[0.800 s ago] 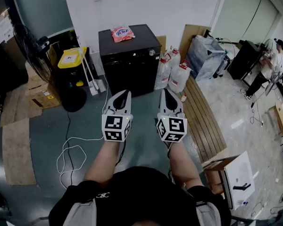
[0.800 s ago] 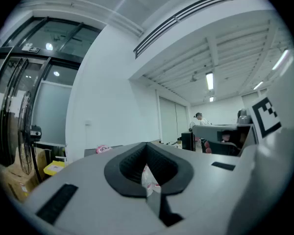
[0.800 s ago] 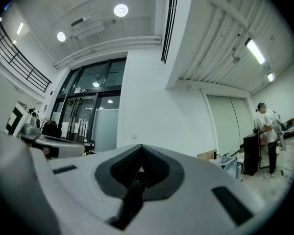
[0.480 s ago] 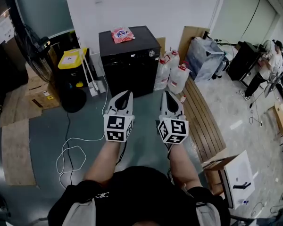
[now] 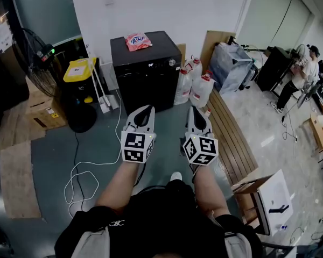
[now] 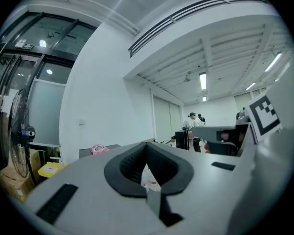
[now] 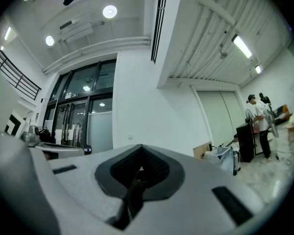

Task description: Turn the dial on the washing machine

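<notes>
The black washing machine (image 5: 147,74) stands against the white wall, with its small silvery dial (image 5: 172,62) at the right end of the control strip. A pink bag (image 5: 135,41) lies on its top. Both grippers are held out side by side over the floor, well short of the machine. My left gripper (image 5: 146,109) is shut and holds nothing; in its own view the jaws (image 6: 147,147) meet at the tip, with the pink bag (image 6: 97,149) far beyond. My right gripper (image 5: 192,110) is also shut and holds nothing, its closed tip (image 7: 139,150) pointing at the wall.
A yellow-lidded bin (image 5: 79,69) and a fan (image 5: 36,55) stand left of the machine, white jugs (image 5: 196,85) to its right. A white cable (image 5: 81,171) loops on the floor. Wooden slats (image 5: 231,138) and a white box (image 5: 272,200) lie at right. People (image 5: 299,74) stand far right.
Both grippers sit slightly lower in the head view, still shut and side by side. A white shoe tip has come into view below them.
</notes>
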{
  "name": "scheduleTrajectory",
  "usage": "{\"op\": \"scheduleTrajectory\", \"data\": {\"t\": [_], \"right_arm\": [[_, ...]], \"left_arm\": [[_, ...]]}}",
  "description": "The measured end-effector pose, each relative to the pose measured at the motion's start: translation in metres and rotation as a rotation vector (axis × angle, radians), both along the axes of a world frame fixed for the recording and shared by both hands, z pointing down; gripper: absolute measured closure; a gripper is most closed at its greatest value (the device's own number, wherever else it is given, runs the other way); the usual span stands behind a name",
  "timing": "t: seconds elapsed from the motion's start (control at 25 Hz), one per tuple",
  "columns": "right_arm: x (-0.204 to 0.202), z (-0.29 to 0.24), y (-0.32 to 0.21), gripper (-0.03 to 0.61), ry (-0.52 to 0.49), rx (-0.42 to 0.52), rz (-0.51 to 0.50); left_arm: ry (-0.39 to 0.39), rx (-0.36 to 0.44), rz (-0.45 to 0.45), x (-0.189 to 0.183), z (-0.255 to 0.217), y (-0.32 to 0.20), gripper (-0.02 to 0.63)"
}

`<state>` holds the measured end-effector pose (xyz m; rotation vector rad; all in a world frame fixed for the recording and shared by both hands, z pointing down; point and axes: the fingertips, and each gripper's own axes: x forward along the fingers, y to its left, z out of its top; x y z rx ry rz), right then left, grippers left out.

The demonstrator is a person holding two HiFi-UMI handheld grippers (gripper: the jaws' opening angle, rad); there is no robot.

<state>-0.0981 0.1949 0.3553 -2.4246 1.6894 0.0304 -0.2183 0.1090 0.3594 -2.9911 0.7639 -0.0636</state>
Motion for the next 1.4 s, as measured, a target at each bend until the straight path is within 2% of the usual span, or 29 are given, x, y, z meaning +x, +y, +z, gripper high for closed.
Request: {"op": "scheduleTrajectory", "data": {"t": [0.24,0.36,0.48,0.8,1.24,1.4], "right_arm": [[0.017,0.005,-0.022,0.58,0.033,0.009,0.004],[0.036,0.005,-0.04,0.58,0.064,0.016,0.0],[0.064,0.005,-0.063,0.58,0.052,0.031,-0.016],[0.147,0.016,-0.151,0.58,0.033,0.015,-0.064],[0.286,0.009,-0.275,0.58,0.041,-0.015,-0.127],[0.322,0.011,-0.314,0.58,0.037,-0.03,-0.163]], "left_arm": [[0.021,0.019,-0.003,0.014,0.005,-0.021,0.621],[0.02,0.038,-0.018,0.032,0.01,-0.04,0.621],[0.025,0.046,-0.033,0.057,0.009,-0.061,0.621],[-0.002,0.028,-0.061,0.144,0.016,-0.139,0.621],[-0.045,0.002,-0.122,0.282,0.008,-0.257,0.621],[-0.06,-0.018,-0.152,0.318,0.012,-0.291,0.621]]}}
